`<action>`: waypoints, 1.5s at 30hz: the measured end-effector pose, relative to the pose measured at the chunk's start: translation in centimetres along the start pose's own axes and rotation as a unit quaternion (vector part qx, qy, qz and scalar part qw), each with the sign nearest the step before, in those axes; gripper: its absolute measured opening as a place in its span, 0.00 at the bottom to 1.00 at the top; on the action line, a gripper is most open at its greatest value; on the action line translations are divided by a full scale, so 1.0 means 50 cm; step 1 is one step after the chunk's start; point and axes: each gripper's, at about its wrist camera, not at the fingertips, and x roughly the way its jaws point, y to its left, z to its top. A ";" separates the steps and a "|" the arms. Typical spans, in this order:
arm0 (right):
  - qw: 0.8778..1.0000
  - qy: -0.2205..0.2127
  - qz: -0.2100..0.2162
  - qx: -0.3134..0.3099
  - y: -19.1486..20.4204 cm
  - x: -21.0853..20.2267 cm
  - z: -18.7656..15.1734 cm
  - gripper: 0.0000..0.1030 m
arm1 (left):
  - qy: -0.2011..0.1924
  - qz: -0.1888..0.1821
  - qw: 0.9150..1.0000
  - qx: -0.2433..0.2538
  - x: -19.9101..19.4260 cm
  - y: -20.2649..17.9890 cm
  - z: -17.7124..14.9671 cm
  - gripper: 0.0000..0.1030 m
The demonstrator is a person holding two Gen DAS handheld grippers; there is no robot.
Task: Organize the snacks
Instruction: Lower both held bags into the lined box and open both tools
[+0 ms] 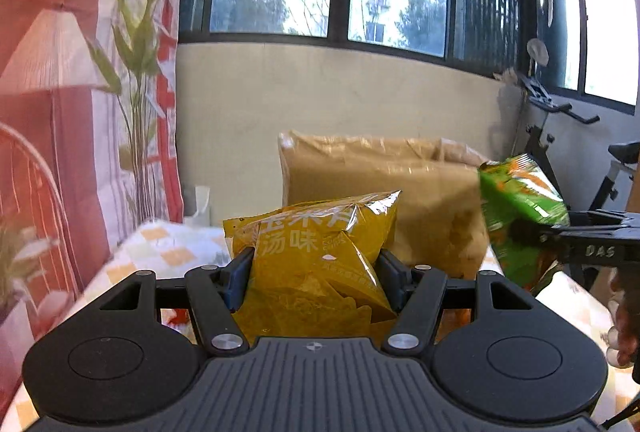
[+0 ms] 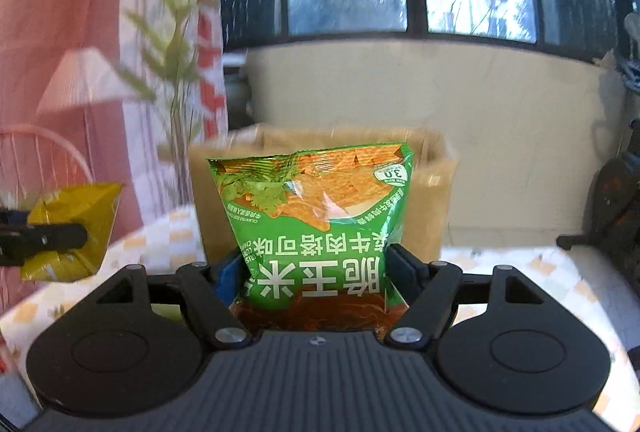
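Left wrist view: left gripper [image 1: 316,282] clamps yellow chip bag [image 1: 320,264] by its middle, bag lifted clear of checkered tablecloth [image 1: 160,252], likely for carrying. Cardboard box [image 1: 384,184] stands ahead toward table's far edge, top open, probably the destination. Right gripper [image 1: 532,234] enters from right, pinching green chip bag [image 1: 520,208] just beside box.

Right wrist view: right gripper [image 2: 316,278] grips green chip bag [image 2: 320,224] at lower half, print upside down, bag upright in front of cardboard box [image 2: 432,184]. Yellow chip bag [image 2: 76,228] hangs far left in left gripper [image 2: 76,236].

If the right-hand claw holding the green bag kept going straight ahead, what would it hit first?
Most likely the cardboard box directly behind the green snack bag that the right gripper holds; the bag would touch first, though depth is unclear.
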 end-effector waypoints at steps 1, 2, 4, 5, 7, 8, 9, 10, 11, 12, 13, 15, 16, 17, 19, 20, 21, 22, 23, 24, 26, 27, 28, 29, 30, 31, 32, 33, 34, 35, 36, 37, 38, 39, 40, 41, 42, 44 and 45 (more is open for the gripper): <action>1.000 -0.009 -0.001 0.003 -0.004 0.000 0.009 0.73 | -0.005 0.000 1.000 0.001 0.004 -0.001 0.009 0.65; 1.000 -0.017 -0.001 0.006 -0.009 -0.001 0.017 0.73 | -0.010 -0.001 1.000 0.003 0.007 -0.002 0.017 0.65; 0.999 -0.031 -0.003 0.009 -0.017 0.004 0.037 0.73 | -0.019 -0.004 1.000 0.008 0.016 -0.007 0.033 0.65; 0.999 -0.037 -0.003 0.009 -0.021 0.007 0.045 0.73 | -0.023 -0.004 1.000 0.010 0.019 -0.009 0.041 0.65; 0.999 -0.047 -0.004 0.008 -0.027 0.016 0.063 0.73 | -0.027 -0.004 1.000 0.012 0.032 -0.014 0.056 0.65; 0.999 -0.050 -0.004 0.007 -0.029 0.021 0.071 0.73 | -0.028 -0.005 1.000 0.011 0.040 -0.015 0.065 0.65; 0.999 -0.053 -0.004 0.006 -0.029 0.027 0.079 0.73 | -0.028 -0.007 1.000 0.010 0.045 -0.018 0.071 0.65; 0.998 -0.054 -0.004 0.004 -0.029 0.035 0.087 0.73 | -0.028 -0.009 1.000 0.009 0.055 -0.020 0.081 0.65; 0.998 -0.056 -0.003 0.004 -0.029 0.042 0.095 0.73 | -0.028 -0.011 0.999 0.009 0.061 -0.021 0.087 0.65; 0.998 -0.058 -0.002 0.002 -0.029 0.051 0.103 0.73 | -0.029 -0.012 0.999 0.010 0.069 -0.022 0.095 0.65; 0.998 -0.058 -0.001 0.001 -0.027 0.060 0.109 0.73 | -0.030 -0.013 0.999 0.011 0.078 -0.024 0.103 0.65; 0.998 -0.057 0.002 -0.002 -0.026 0.081 0.122 0.73 | -0.029 -0.013 0.999 0.012 0.095 -0.029 0.120 0.65; 0.998 -0.056 0.003 -0.003 -0.027 0.092 0.128 0.73 | -0.029 -0.015 0.999 0.011 0.104 -0.030 0.131 0.65; 0.999 -0.054 0.004 -0.004 -0.028 0.102 0.134 0.73 | -0.030 -0.016 0.999 0.009 0.115 -0.029 0.142 0.65; 0.999 -0.052 0.009 -0.003 -0.030 0.124 0.150 0.73 | -0.032 -0.019 0.999 0.006 0.136 -0.029 0.163 0.65; 0.999 -0.052 0.010 -0.004 -0.032 0.133 0.157 0.73 | -0.032 -0.020 0.999 0.005 0.149 -0.028 0.175 0.65; 0.999 -0.053 0.011 -0.006 -0.032 0.145 0.168 0.73 | -0.033 -0.021 0.999 0.005 0.161 -0.028 0.187 0.65; 0.998 -0.055 0.010 -0.007 -0.035 0.155 0.177 0.73 | -0.033 -0.022 0.999 0.004 0.174 -0.029 0.199 0.65; 0.998 -0.057 0.010 -0.009 -0.036 0.166 0.186 0.73 | -0.034 -0.023 0.999 0.003 0.188 -0.029 0.210 0.65; 0.998 -0.060 0.009 -0.009 -0.037 0.182 0.197 0.73 | -0.034 -0.025 0.999 0.003 0.203 -0.031 0.222 0.65; 0.998 -0.062 0.006 -0.009 -0.042 0.205 0.212 0.73 | -0.034 -0.027 0.999 0.001 0.231 -0.033 0.242 0.65; 0.998 -0.062 0.004 -0.008 -0.043 0.218 0.218 0.73 | -0.032 -0.027 0.999 0.000 0.245 -0.035 0.252 0.65; 0.998 -0.060 0.002 -0.005 -0.046 0.234 0.224 0.73 | -0.030 -0.027 0.999 -0.003 0.261 -0.037 0.261 0.65; 0.998 -0.056 0.001 -0.003 -0.048 0.251 0.228 0.73 | -0.028 -0.029 0.999 -0.006 0.275 -0.039 0.270 0.65; 0.999 -0.051 -0.002 0.000 -0.051 0.264 0.230 0.73 | -0.024 -0.031 0.999 -0.011 0.293 -0.040 0.279 0.65; 0.999 -0.045 -0.003 0.004 -0.054 0.279 0.231 0.73 | -0.022 -0.032 0.999 -0.015 0.306 -0.042 0.287 0.65; 0.999 -0.038 -0.004 0.008 -0.057 0.295 0.232 0.73 | -0.021 -0.034 0.999 -0.018 0.321 -0.044 0.292 0.65; 0.999 -0.033 -0.006 0.010 -0.059 0.306 0.233 0.73 | -0.019 -0.033 0.999 -0.016 0.338 -0.049 0.298 0.65; 1.000 -0.025 -0.007 0.012 -0.061 0.319 0.232 0.73 | -0.016 -0.029 0.999 -0.013 0.353 -0.053 0.300 0.65; 1.000 -0.016 -0.007 0.011 -0.062 0.330 0.229 0.73 | -0.011 -0.025 1.000 -0.007 0.370 -0.058 0.301 0.65; 1.000 -0.008 -0.008 0.010 -0.063 0.340 0.226 0.73 | -0.006 -0.022 1.000 -0.001 0.386 -0.064 0.301 0.65; 1.000 -0.002 -0.009 0.009 -0.064 0.347 0.222 0.73 | -0.001 -0.022 1.000 0.003 0.399 -0.068 0.301 0.65; 1.000 0.003 -0.010 0.008 -0.066 0.350 0.217 0.74 | 0.007 -0.024 1.000 0.008 0.413 -0.071 0.301 0.66; 1.000 0.010 -0.011 0.007 -0.068 0.354 0.211 0.74 | 0.015 -0.025 1.000 0.011 0.425 -0.072 0.298 0.66; 1.000 0.015 -0.012 0.009 -0.070 0.355 0.207 0.75 | 0.024 -0.028 0.999 0.014 0.437 -0.073 0.295 0.68; 1.000 0.020 -0.013 0.011 -0.073 0.355 0.203 0.76 | 0.028 -0.031 0.999 0.016 0.443 -0.073 0.293 0.74; 1.000 0.026 -0.013 0.013 -0.076 0.354 0.200 0.81 | 0.031 -0.031 0.999 0.017 0.448 -0.073 0.290 0.79; 0.999 0.026 -0.014 0.019 -0.082 0.342 0.196 0.85 | 0.034 -0.024 0.999 0.015 0.449 -0.068 0.282 0.82; 0.999 0.023 -0.013 0.021 -0.085 0.332 0.194 0.85 | 0.036 -0.024 0.999 0.011 0.448 -0.064 0.280 0.82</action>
